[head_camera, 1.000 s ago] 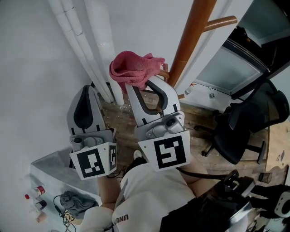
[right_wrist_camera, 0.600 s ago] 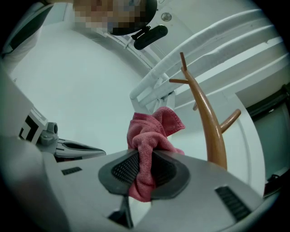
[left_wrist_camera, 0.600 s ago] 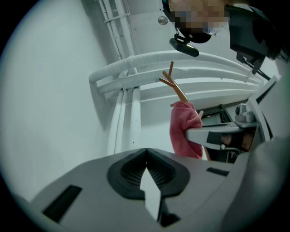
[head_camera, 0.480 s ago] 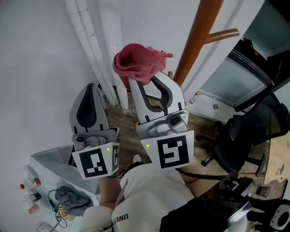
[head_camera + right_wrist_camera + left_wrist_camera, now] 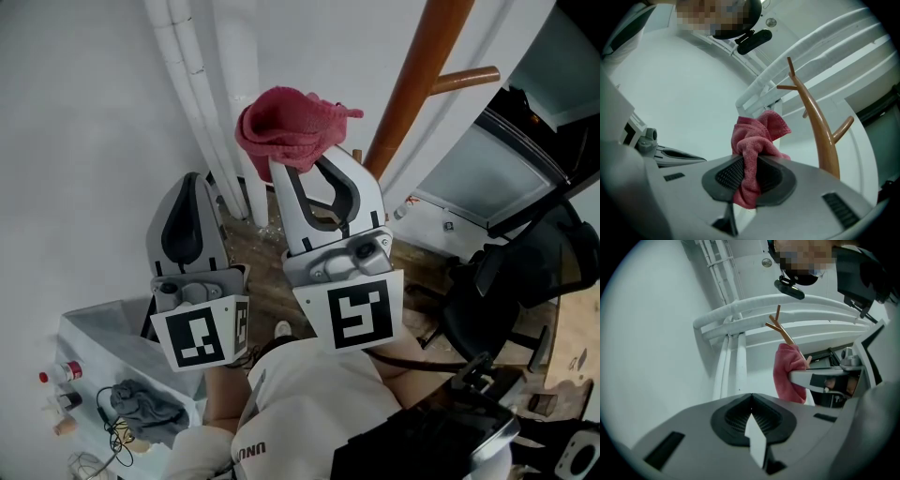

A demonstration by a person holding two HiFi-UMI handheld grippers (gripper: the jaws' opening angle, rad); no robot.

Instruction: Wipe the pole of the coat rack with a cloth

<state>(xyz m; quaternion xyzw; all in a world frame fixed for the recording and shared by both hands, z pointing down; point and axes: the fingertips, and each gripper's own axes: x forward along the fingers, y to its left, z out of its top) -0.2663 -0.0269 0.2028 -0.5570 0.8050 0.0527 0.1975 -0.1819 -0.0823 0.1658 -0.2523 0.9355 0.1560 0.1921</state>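
Note:
The brown wooden pole (image 5: 419, 80) of the coat rack rises at the upper right of the head view, with a peg (image 5: 466, 79) sticking out to the right. My right gripper (image 5: 302, 167) is shut on a red cloth (image 5: 286, 127), held just left of the pole and apart from it. In the right gripper view the red cloth (image 5: 754, 140) bunches between the pads, with the pole (image 5: 818, 136) to its right. My left gripper (image 5: 187, 192) is shut and holds nothing, lower and to the left. The left gripper view shows the red cloth (image 5: 789, 373) off to the right.
White pipes (image 5: 202, 103) run along the white wall left of the cloth. A black office chair (image 5: 516, 281) stands at the right. A grey bin (image 5: 103, 347) with small bottles and cables sits at the lower left. The floor below is wooden (image 5: 258, 253).
Both grippers and the cloth have shifted slightly right and up in the view, with the cloth now closer to the pole.

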